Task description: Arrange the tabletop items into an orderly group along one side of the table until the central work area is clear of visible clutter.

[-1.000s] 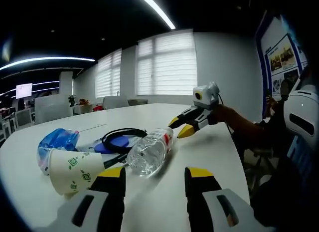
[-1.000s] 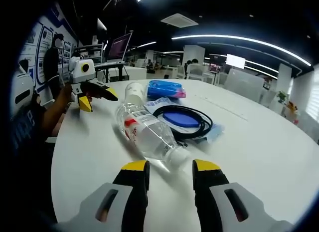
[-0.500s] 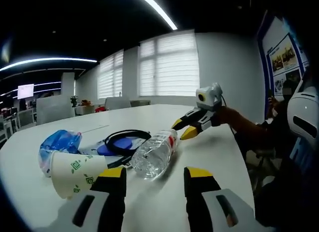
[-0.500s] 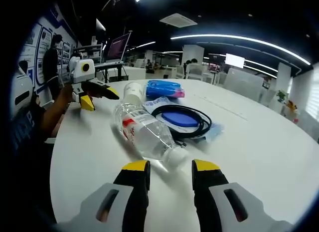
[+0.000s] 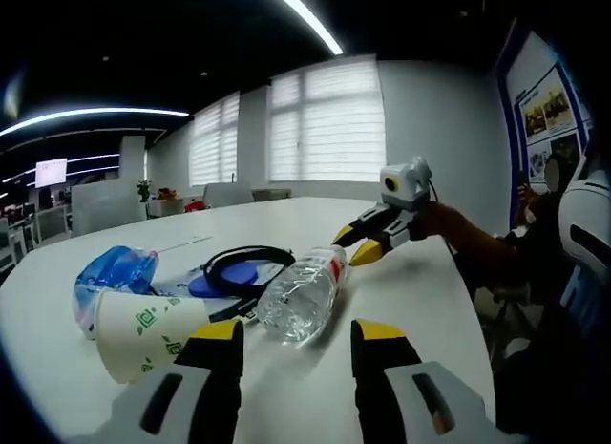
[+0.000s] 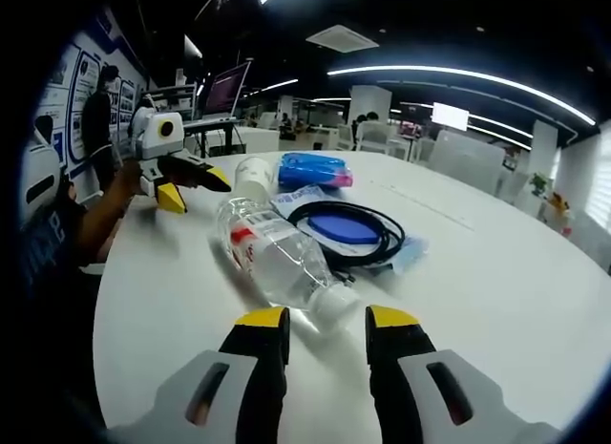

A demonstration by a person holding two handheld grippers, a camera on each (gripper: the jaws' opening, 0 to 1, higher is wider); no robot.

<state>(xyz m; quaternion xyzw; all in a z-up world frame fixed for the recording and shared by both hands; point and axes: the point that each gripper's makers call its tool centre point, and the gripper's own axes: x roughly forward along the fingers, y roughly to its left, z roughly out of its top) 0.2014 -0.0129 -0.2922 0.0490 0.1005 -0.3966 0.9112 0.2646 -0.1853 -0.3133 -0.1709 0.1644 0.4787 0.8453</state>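
A clear plastic bottle (image 5: 301,293) (image 6: 277,259) lies on its side on the white table (image 5: 410,301) (image 6: 496,272). Beside it rest a paper cup (image 5: 143,331) (image 6: 253,175) on its side, a blue packet (image 5: 110,272) (image 6: 315,169) and a black cable coil (image 5: 239,268) (image 6: 353,232) over a blue disc. My left gripper (image 5: 291,334) (image 6: 186,186) is open, just short of the bottle's base. My right gripper (image 6: 325,322) (image 5: 353,245) is open at the bottle's cap end, nothing between its jaws.
A person's sleeve and body show at the table edge (image 6: 76,234). Posters hang on the wall (image 5: 544,110). Chairs and other tables stand in the far room (image 6: 458,158). Bare table stretches to the right of the pile (image 6: 516,310).
Both views have drifted slightly; the bottle sits a touch farther right in the left gripper view. No object was gripped or let go.
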